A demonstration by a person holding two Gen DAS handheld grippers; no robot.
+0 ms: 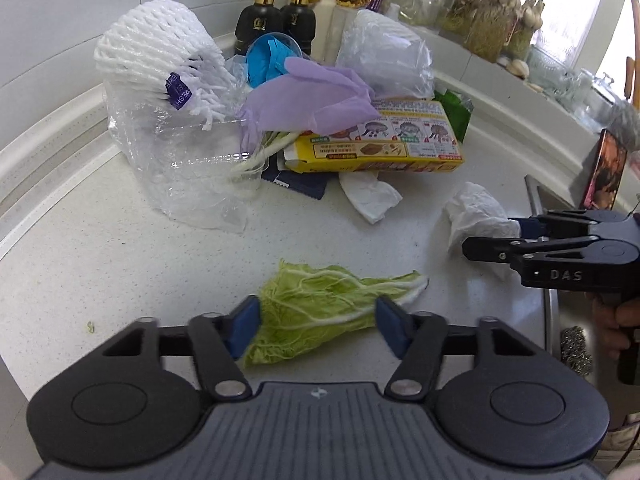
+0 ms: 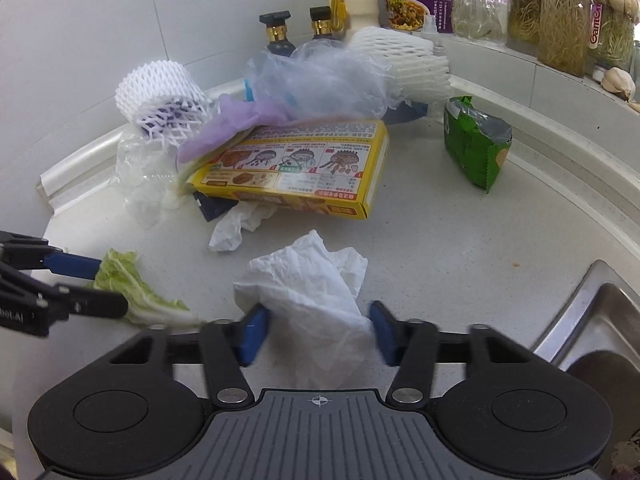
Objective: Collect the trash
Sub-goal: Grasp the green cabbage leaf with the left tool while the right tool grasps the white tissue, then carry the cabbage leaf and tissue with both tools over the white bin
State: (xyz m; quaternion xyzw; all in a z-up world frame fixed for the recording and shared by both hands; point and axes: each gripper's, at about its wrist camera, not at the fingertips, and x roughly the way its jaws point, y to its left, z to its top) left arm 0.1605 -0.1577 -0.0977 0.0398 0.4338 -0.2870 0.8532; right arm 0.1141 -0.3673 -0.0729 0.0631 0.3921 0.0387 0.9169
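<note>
Trash: a limp green cabbage leaf (image 1: 320,312) low centre sits pinched between the left gripper's (image 1: 316,328) pads; the right gripper (image 2: 316,332) clasps a crumpled white tissue (image 2: 308,288) low centre.

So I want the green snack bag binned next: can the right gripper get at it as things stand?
Probably not at once: the right gripper has the crumpled tissue between its fingers. The path looks free, though; the green snack bag stands alone on bare counter, beside the pile.
</note>
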